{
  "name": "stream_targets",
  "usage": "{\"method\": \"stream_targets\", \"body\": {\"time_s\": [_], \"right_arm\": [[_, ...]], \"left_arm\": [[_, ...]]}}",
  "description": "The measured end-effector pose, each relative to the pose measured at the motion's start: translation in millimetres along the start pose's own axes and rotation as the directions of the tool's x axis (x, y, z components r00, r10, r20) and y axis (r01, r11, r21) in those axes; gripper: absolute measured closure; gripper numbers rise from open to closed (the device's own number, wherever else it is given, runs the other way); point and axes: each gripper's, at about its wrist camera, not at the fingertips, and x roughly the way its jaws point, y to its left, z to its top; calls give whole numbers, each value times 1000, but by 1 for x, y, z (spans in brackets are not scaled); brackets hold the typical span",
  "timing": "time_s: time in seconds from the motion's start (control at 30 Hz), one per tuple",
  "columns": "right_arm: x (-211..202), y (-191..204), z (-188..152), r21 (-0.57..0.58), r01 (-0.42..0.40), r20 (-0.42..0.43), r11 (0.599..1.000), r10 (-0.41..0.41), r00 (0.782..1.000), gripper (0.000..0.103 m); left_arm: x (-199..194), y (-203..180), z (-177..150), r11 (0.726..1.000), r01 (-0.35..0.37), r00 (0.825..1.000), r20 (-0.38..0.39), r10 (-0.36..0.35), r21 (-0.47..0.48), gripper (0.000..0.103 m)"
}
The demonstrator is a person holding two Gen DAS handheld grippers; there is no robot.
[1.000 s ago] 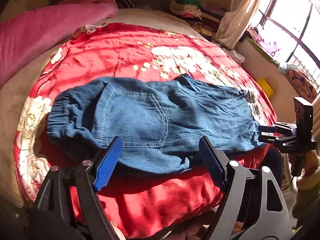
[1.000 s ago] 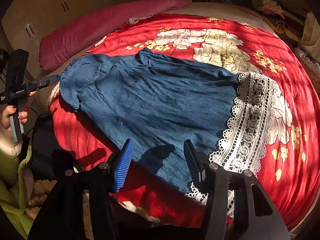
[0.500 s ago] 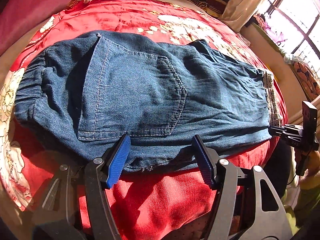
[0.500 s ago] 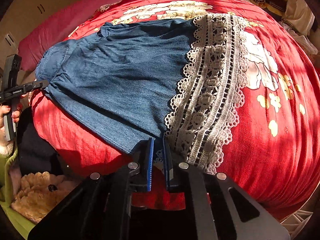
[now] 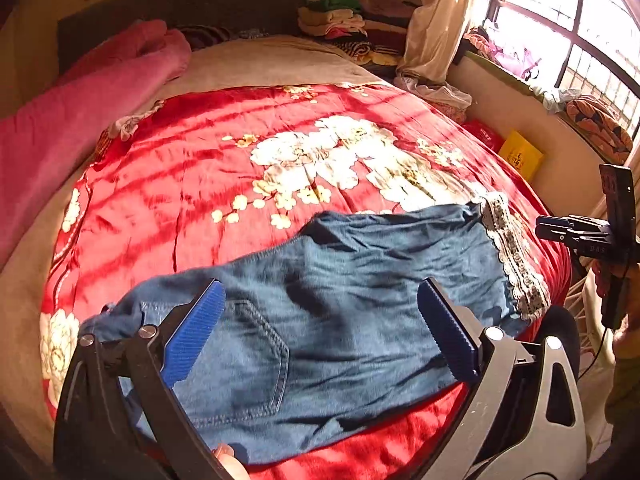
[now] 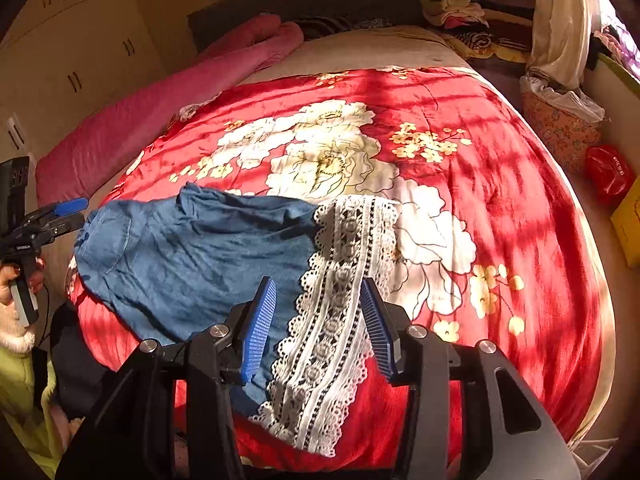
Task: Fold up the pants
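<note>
Blue denim pants [image 5: 360, 300] with a white lace hem [image 5: 516, 256] lie flat across the near edge of a red flowered bedspread [image 5: 240, 152]. My left gripper [image 5: 320, 332] is open above the waist end, by the back pocket [image 5: 244, 364]. My right gripper [image 6: 320, 324] is open above the lace hem [image 6: 340, 320] of the pants [image 6: 192, 256]. Neither holds cloth. Each gripper shows in the other's view, the right one [image 5: 576, 232] and the left one [image 6: 52, 216], both off the bed's edge.
A pink blanket [image 5: 60, 120] lies along the bed's left side. Folded clothes [image 5: 344, 24] are stacked at the headboard. A yellow box [image 5: 520, 154] and a red bag [image 6: 608, 172] sit on the floor by the window wall. A wardrobe [image 6: 80, 60] stands left.
Both grippers have pulled back and up from the pants. The right gripper, shut at the lace hem half a second ago, is now open. The pants lie a little more bunched.
</note>
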Motion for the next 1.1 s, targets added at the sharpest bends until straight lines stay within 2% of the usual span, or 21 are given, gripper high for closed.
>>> {"method": "stream_targets", "body": {"time_s": [0.13,0.23,0.3,0.33,0.4,0.5,0.57,0.63,0.8,0.87,0.97,1.0,1.1], "right_arm": [[25,-18,23,46,10,-36,999,-9,999,55],[49,-31,29,87,28,-84,996,-21,996,55],[63,-40,30,135,11,-106,991,3,994,55],[69,-43,29,145,-6,-111,989,22,994,59],[74,-44,27,154,-15,-114,988,33,993,85],[76,-47,26,143,33,-104,989,-18,994,85],[86,-47,23,122,77,-131,990,-61,989,83],[96,-46,20,92,111,-142,990,-97,985,74],[91,-49,20,108,102,-128,989,-88,988,66],[75,-49,20,129,86,-104,988,-72,992,61],[39,-38,15,118,64,-34,991,-60,998,51],[29,-34,12,113,64,-19,992,-62,998,45],[3,-23,-1,103,48,9,993,-49,999,40]], "left_arm": [[36,-13,26,1000,28,1000,-9,-28,-2,10],[67,-18,32,1000,22,999,-44,-22,5,10],[87,-17,32,1000,21,997,-75,-21,-6,10],[95,-17,30,1000,25,996,-88,-26,-14,11],[108,-20,29,1000,26,994,-102,-27,-8,36],[130,-24,22,1000,3,992,-130,1,28,38],[145,-23,15,999,-14,987,-156,20,44,38],[159,-19,8,998,-32,983,-180,40,46,38],[162,-13,8,1000,-19,984,-177,22,18,38],[159,-13,10,1000,-12,984,-178,13,10,37],[139,-13,17,999,45,989,-141,-48,-24,23],[129,-13,19,998,61,991,-115,-64,-29,22],[104,-10,26,998,49,997,-65,-51,-33,16]]}}
